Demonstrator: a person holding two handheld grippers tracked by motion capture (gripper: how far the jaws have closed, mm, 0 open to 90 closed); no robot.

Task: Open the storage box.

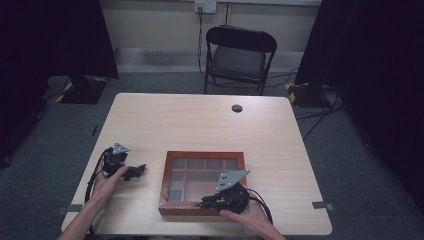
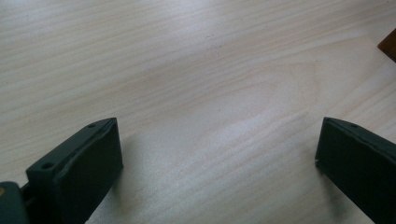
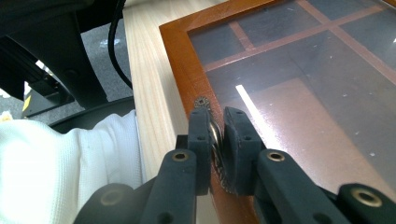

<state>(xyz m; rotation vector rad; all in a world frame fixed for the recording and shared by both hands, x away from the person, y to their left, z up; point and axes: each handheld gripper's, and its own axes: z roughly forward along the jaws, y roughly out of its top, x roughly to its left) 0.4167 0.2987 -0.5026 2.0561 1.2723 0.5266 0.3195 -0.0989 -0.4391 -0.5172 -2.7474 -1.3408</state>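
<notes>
Glass-lidded compartment box on the table, near the front edge

The box (image 1: 202, 182) lies right of centre on the table (image 1: 200, 125); the left gripper (image 1: 131, 171) rests left of it, the right gripper (image 1: 212, 201) at its front rim, clamped on the metal latch (image 3: 215, 135); a folding chair (image 1: 239, 56) stands behind the table.

We see bare light wooden bench (image 1: 200, 125) across the far half and down the left; only the brown glass-lidded wooden box (image 1: 172, 165) blocks the near right.

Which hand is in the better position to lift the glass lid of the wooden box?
Right. The right gripper is already shut on the small metal latch at the front edge of the wooden box. The left gripper rests open on the table, apart from the box.
</notes>
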